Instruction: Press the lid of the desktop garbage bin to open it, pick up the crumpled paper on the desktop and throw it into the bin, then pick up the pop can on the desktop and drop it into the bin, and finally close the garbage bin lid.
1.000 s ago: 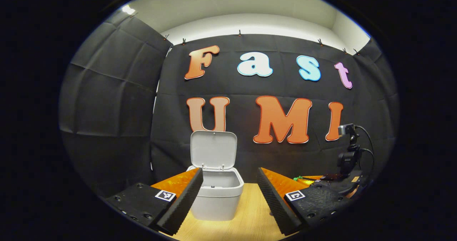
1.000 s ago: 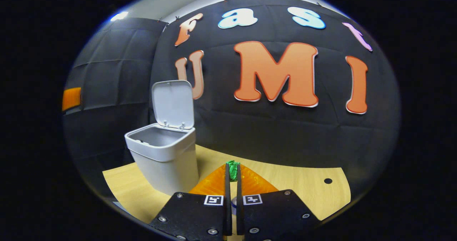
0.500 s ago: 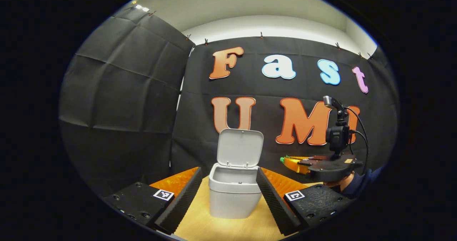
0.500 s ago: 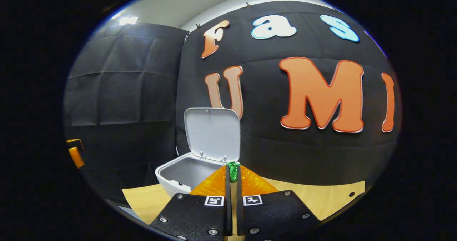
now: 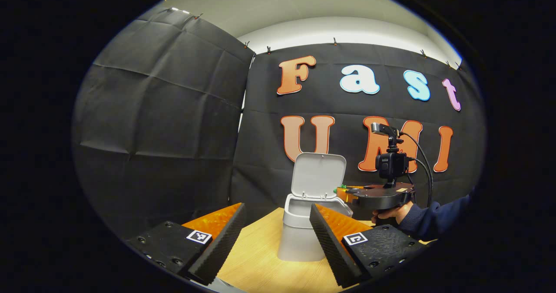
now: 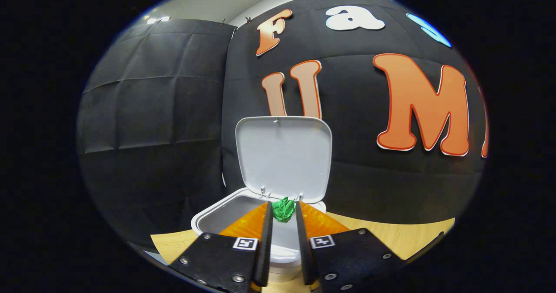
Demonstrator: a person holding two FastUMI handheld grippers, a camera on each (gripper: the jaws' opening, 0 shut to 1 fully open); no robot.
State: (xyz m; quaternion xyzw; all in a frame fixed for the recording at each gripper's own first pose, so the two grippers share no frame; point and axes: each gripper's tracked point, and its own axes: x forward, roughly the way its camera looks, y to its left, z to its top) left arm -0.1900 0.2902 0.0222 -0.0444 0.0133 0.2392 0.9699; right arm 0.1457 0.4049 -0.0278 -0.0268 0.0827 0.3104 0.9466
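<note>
The white bin (image 6: 208, 217) stands on the wooden table with its lid (image 6: 284, 154) upright and open. My right gripper (image 6: 283, 204) hovers over the bin's mouth. A green crumpled paper (image 6: 283, 211) sits between its fingertips, both touching it, with the jaws a little apart. In the left gripper view the bin (image 5: 299, 241) stands beyond my left gripper (image 5: 277, 207), which is open and holds nothing. There the right gripper (image 5: 343, 192) reaches over the bin's rim from the right, with the green paper (image 5: 341, 187) at its tip.
A hand (image 5: 391, 215) in a dark sleeve (image 5: 430, 223) holds the right gripper, which carries a camera with cables on top. The wooden table (image 5: 260, 267) runs under both grippers. Black cloth walls close in behind and to the left of the bin.
The right gripper moved left until it came over the open bin, and its jaws widened around the paper. The left gripper's view swung left, so the bin now sits further right.
</note>
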